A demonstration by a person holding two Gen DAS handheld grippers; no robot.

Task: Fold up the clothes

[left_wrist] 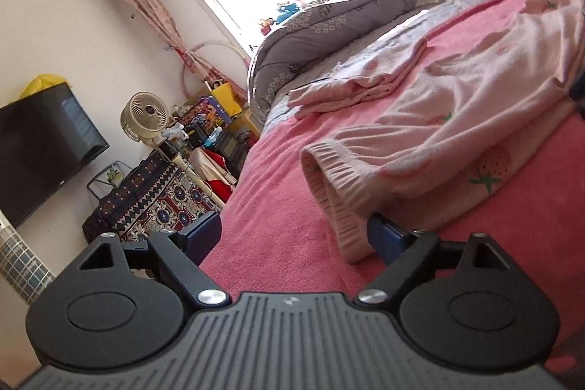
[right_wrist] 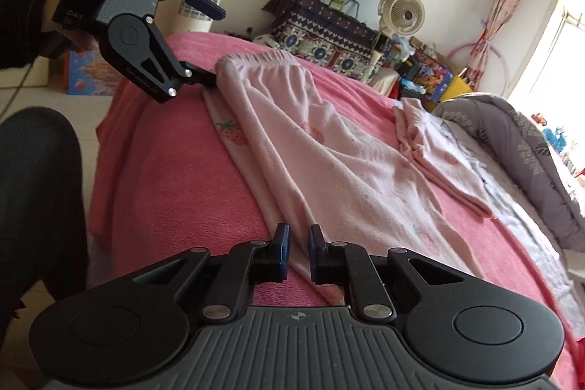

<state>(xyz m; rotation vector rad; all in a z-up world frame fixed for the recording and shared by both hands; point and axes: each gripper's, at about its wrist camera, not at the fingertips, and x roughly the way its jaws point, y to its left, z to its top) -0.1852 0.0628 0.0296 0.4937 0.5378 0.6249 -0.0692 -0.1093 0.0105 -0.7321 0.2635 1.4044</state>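
Pale pink trousers with a strawberry print [right_wrist: 329, 167] lie lengthwise on a pink blanket [right_wrist: 175, 178] on the bed; they also show in the left wrist view [left_wrist: 457, 134]. My left gripper [right_wrist: 212, 42] is open wide at the elastic waistband [left_wrist: 329, 181], one finger [left_wrist: 384, 236] against its edge, the other finger [left_wrist: 201, 236] off to the side. My right gripper [right_wrist: 297, 253] is nearly closed, with the trouser leg's hem end [right_wrist: 329, 291] between its fingers. A second pink garment [left_wrist: 365, 75] lies folded farther back.
A grey quilt [left_wrist: 329, 24] is bunched along the bed's far side by a bright window. A wall TV [left_wrist: 40, 148], a fan [left_wrist: 142, 116], a patterned covered cabinet [left_wrist: 153, 203] and a clutter of boxes stand beyond the foot of the bed.
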